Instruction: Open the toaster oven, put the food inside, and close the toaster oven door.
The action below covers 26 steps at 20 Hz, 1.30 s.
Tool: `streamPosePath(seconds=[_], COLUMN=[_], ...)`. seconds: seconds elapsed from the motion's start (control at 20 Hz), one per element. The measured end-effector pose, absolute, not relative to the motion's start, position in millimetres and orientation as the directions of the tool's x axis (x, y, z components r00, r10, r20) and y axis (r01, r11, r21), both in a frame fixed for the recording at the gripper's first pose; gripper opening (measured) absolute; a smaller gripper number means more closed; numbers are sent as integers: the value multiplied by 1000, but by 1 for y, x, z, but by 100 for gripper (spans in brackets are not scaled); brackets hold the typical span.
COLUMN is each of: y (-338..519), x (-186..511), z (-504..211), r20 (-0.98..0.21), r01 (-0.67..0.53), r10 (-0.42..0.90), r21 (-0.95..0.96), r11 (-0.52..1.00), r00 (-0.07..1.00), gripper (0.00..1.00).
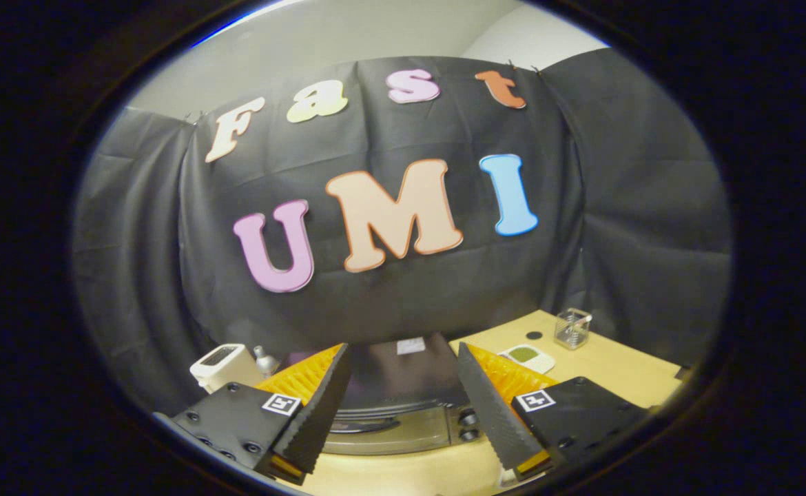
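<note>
The toaster oven, dark-topped with a glass door and a handle bar across its front, stands on the wooden table just ahead of my fingers. Its door looks closed, and two knobs sit at its right side. My gripper is open, raised above the oven's front, with nothing between the fingers. A small white plate with something green on it lies on the table beyond the right finger.
A white appliance with a dark slot and a small silvery object stand to the oven's left. A clear square container and a small dark disc are farther back on the wooden table.
</note>
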<state>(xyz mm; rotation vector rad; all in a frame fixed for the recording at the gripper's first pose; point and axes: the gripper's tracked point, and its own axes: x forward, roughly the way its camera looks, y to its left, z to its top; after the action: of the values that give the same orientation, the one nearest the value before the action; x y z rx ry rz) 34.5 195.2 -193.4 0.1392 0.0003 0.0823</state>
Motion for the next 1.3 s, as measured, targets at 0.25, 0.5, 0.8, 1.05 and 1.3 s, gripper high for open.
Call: streamPosePath(seconds=[0.25,0.5,0.8,1.05,1.3], y=[247,270,275,275,273], x=[43,56,69,67,56], z=[-257,-275,-295,-297,-298], r20=[-62,-84,-95,-55,-8], r01=[-157,-182,-182,-176,-180], r10=[156,182,184,178,181], r21=[-2,5,35,48,60], r11=[988,983,983,983,982], r00=[986,980,978,982,984], gripper=[97,97,97,98,98])
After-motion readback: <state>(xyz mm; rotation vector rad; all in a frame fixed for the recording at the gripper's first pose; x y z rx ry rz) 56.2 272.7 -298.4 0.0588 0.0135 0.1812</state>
